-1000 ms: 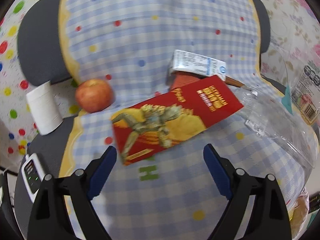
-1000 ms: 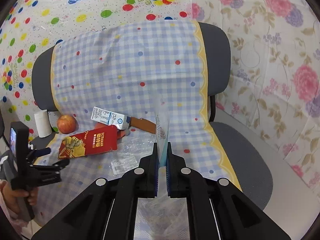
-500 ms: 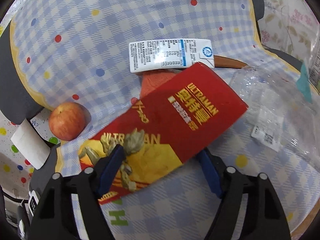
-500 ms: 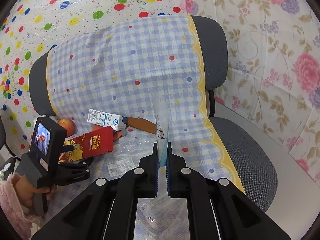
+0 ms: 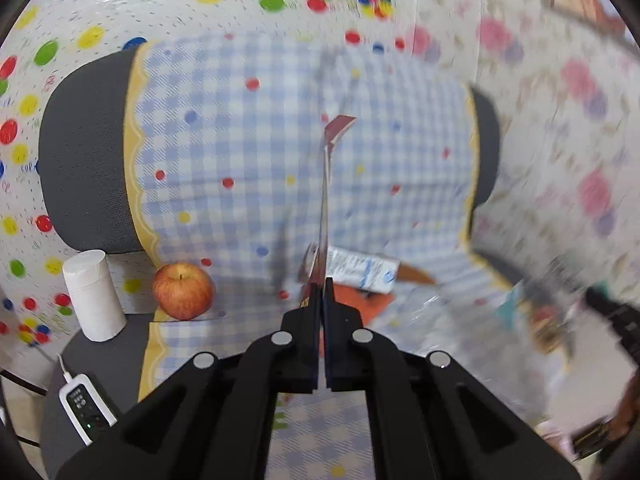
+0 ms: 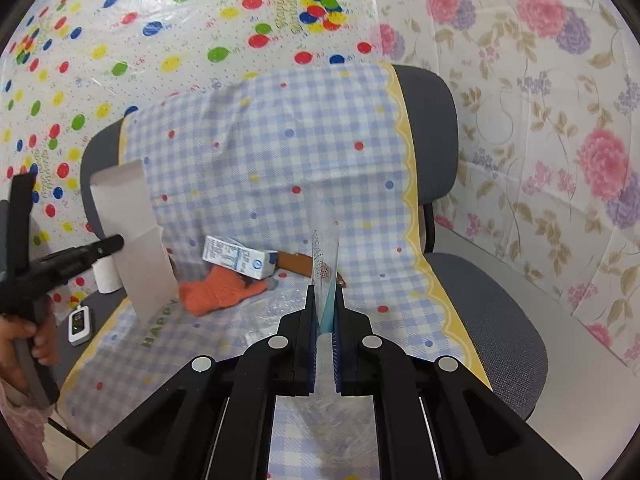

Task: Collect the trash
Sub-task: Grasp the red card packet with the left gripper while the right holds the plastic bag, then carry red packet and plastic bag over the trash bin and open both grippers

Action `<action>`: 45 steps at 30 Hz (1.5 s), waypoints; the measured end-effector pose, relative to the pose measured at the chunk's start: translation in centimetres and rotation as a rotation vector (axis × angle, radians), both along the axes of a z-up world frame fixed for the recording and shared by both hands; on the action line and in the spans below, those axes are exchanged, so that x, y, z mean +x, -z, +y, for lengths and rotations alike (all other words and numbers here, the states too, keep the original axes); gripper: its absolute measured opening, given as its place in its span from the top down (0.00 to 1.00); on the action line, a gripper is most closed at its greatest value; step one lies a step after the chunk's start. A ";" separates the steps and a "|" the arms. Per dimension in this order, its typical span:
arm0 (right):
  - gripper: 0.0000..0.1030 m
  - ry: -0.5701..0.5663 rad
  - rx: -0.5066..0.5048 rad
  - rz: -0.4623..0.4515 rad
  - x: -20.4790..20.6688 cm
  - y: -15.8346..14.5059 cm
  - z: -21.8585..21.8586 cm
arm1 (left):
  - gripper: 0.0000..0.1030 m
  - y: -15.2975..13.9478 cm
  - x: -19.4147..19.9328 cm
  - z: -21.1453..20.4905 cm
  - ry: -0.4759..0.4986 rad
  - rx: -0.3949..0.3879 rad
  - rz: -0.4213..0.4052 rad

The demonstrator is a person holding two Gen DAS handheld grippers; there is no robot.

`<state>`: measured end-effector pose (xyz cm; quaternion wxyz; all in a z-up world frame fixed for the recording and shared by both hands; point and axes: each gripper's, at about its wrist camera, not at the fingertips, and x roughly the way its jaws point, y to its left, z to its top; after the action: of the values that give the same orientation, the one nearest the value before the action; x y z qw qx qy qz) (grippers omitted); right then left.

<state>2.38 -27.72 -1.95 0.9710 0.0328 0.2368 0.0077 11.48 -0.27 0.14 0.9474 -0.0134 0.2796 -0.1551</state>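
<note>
The flat red card box (image 5: 337, 127) stands edge-on, rising from my left gripper (image 5: 322, 292), whose jaws are closing tight with the pads pressing its lower end. In the right wrist view the box shows its grey back (image 6: 128, 236), lifted off the seat in the left gripper (image 6: 116, 245), which a hand holds. My right gripper (image 6: 324, 308) is shut on the upright edge of a clear plastic bag (image 6: 326, 264); the rest of the bag lies crumpled on the seat. A white milk carton (image 6: 240, 258) lies on an orange cloth (image 6: 216, 292).
A blue checked cloth (image 6: 280, 160) covers a grey office chair (image 6: 432, 128). An apple (image 5: 183, 290), a white paper roll (image 5: 94, 294) and a white remote (image 5: 84, 408) sit at the seat's left edge. A brown-handled knife (image 6: 296, 262) lies behind the carton. Patterned sheets hang all around.
My left gripper went from open in front of the red box to shut on it, then rose with it. The right gripper kept its grip on the bag and barely shifted.
</note>
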 end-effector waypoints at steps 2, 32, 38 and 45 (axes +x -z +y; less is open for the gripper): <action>0.93 -0.014 0.011 -0.010 -0.7 -0.5 0.5 | 1.00 -0.9 -0.9 0.3 0.028 -0.056 -0.011; 0.92 0.328 -0.061 0.099 -18.6 1.8 -4.4 | 1.00 1.8 -17.7 -14.9 0.616 -0.143 -0.026; 0.92 0.434 -0.060 0.165 -22.7 3.7 -6.6 | 1.00 4.2 -19.9 -18.9 0.745 -0.131 0.031; 0.89 0.522 -0.024 0.237 -25.8 6.3 -8.8 | 1.00 7.3 -21.9 -22.6 0.848 -0.090 0.096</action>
<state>-23.44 -36.56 -8.24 0.9059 0.0818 0.3325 -0.2492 -10.45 -22.88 -7.13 0.7843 0.0542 0.2972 -0.5419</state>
